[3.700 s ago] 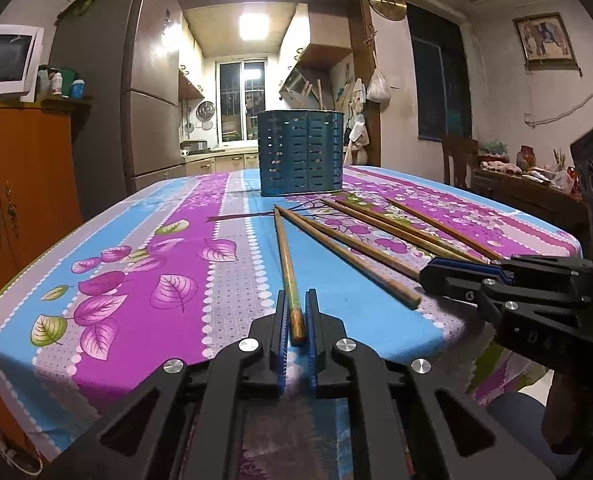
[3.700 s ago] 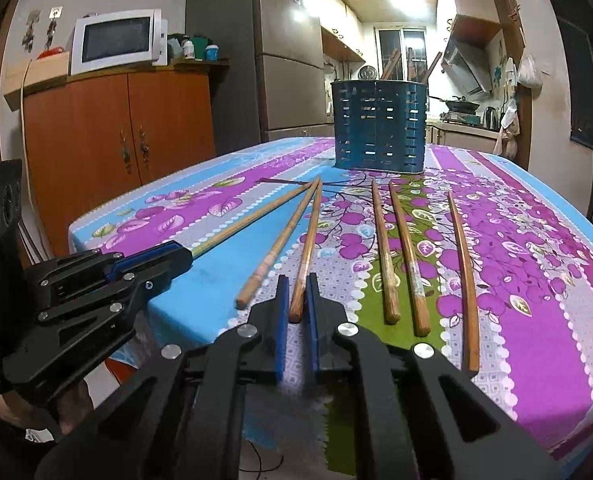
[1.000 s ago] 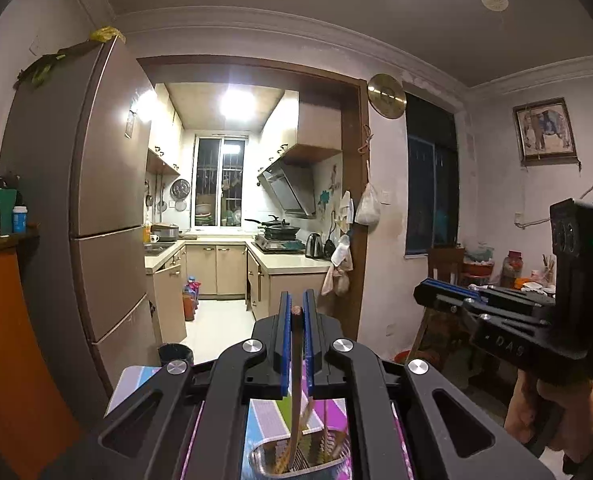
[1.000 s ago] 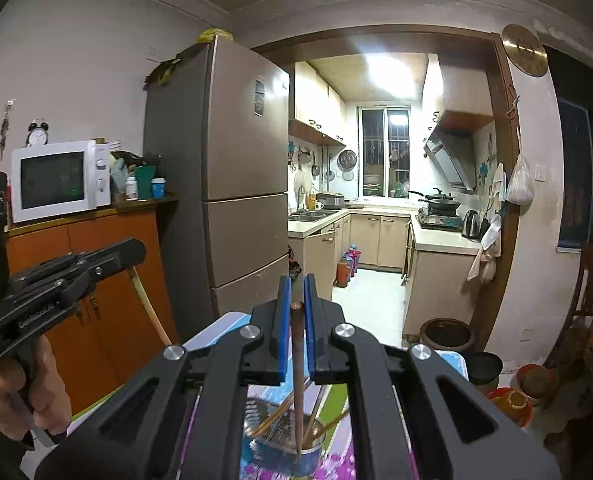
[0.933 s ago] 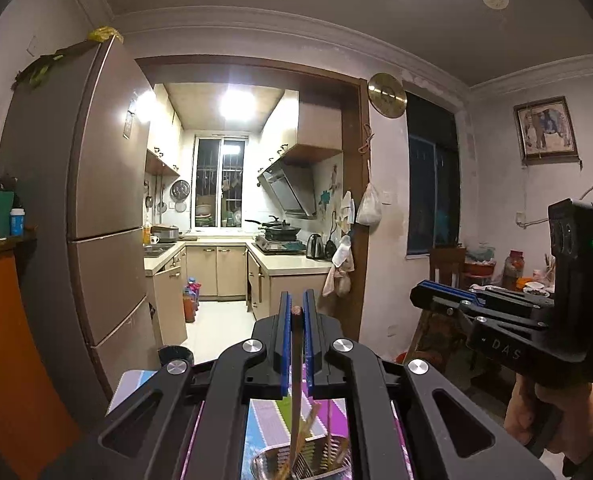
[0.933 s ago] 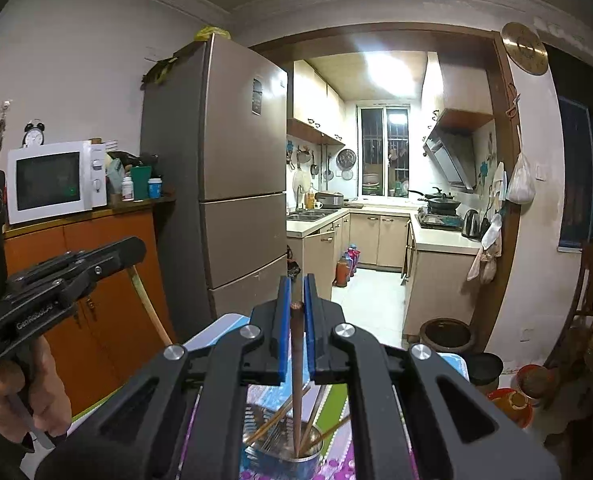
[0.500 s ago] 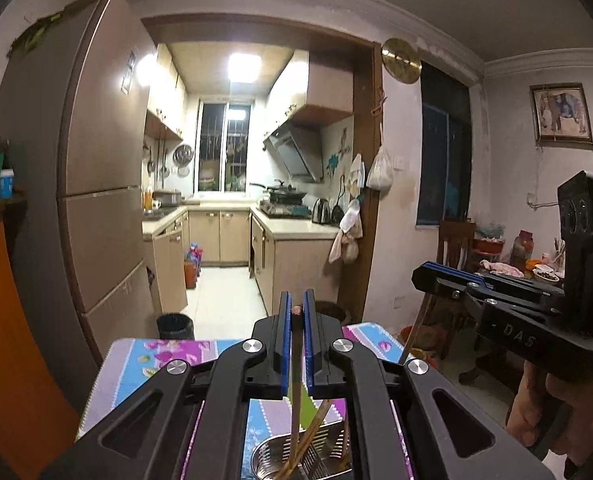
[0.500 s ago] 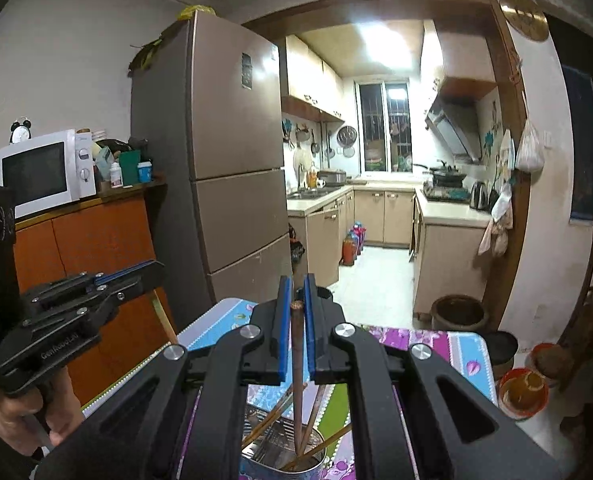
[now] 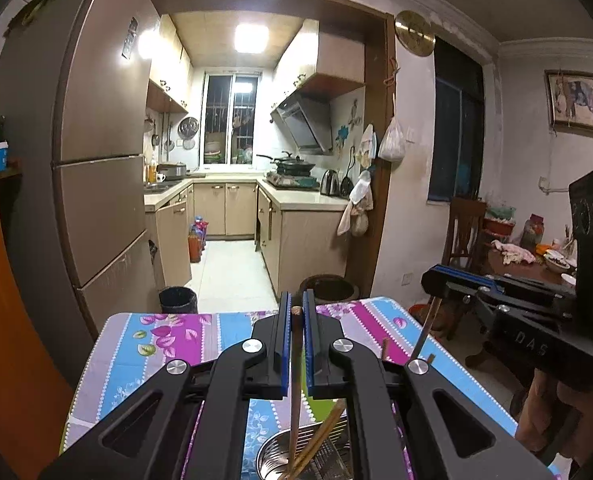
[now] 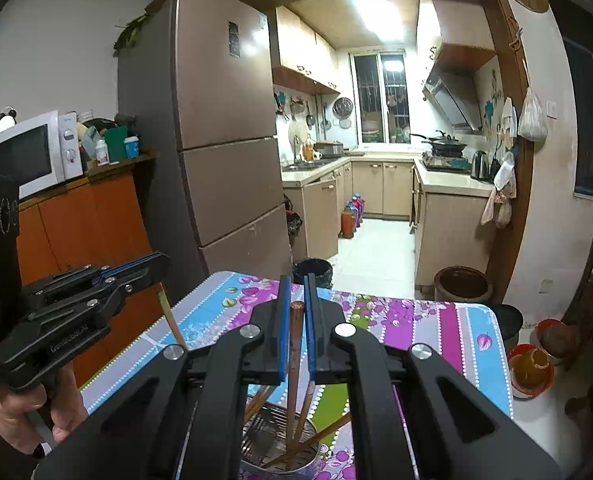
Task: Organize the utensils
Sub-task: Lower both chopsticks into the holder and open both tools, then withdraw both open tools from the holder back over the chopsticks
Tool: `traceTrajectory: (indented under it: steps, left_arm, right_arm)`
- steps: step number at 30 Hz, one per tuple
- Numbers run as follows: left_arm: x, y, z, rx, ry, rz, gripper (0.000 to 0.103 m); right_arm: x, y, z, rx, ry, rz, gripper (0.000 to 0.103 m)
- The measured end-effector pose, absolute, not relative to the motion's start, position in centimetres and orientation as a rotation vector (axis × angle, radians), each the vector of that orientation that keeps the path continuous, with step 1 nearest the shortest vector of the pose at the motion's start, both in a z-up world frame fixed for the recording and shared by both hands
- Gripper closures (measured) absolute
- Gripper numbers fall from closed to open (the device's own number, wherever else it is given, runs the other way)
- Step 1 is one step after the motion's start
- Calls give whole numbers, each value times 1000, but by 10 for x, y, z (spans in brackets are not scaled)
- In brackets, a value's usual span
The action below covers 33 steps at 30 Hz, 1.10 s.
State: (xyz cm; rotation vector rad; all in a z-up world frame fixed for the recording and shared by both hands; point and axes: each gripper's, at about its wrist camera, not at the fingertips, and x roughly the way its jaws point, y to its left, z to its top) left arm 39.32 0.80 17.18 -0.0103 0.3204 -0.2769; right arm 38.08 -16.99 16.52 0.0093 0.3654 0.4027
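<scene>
While both grippers, left [image 9: 295, 316] and right [image 10: 295, 312], clamp chopsticks [image 9: 295, 384], floral tablecloth [image 9: 136, 360] fronts fridge [image 9: 92, 160], kitchen beyond.

Utensil holder [image 10: 280, 444] mostly behind tongs, base cropped.

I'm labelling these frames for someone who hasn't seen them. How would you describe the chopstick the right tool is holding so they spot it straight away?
Start at the flowered tablecloth, then find the metal holder at its near edge, under the right tool. Several loose chopsticks lean at slants inside it. The held chopstick is the one standing upright, its dark top pinched between the blue pads.
</scene>
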Motion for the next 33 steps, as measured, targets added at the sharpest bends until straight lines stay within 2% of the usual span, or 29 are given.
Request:
traceTrajectory:
  steps: [2,4,5,6,7,16,19,23,27,30,33]
  left_arm:
    - [398,9,167,-17,332,-266,96]
    - [401,10,163,-16,341,-259,91]
    - [402,10,163,-13,343,-253,78]
    - [402,12,161,-11,338,-243,69]
    - [402,13,160,-11,332,-236,65]
    - [389,26,158,-64,332,-218,55]
    - [372,28,158,-61,318,-211,47]
    - [341,34,157,-45,299,-201,40]
    - [298,38,157,-27,258,-198,31]
    - [260,41,154,-2,220,-200,22]
    - [223,42,149,9,195,-209,20]
  right_arm:
    - [384,-171,163,14,369,396,97]
    - [385,-173,162,17,370,387,97]
    - [385,-174,161,17,370,383,96]
    - [386,-176,161,18,371,379,93]
    - [385,-177,161,21,370,374,89]
    - [368,-189,167,34,334,379,56]
    - [351,-198,173,43,303,365,44]
    - [323,-212,181,53,274,349,34]
    - [282,-214,184,20,227,339,15]
    - [245,-210,180,-20,197,339,9]
    - [213,-207,170,-47,177,353,7]
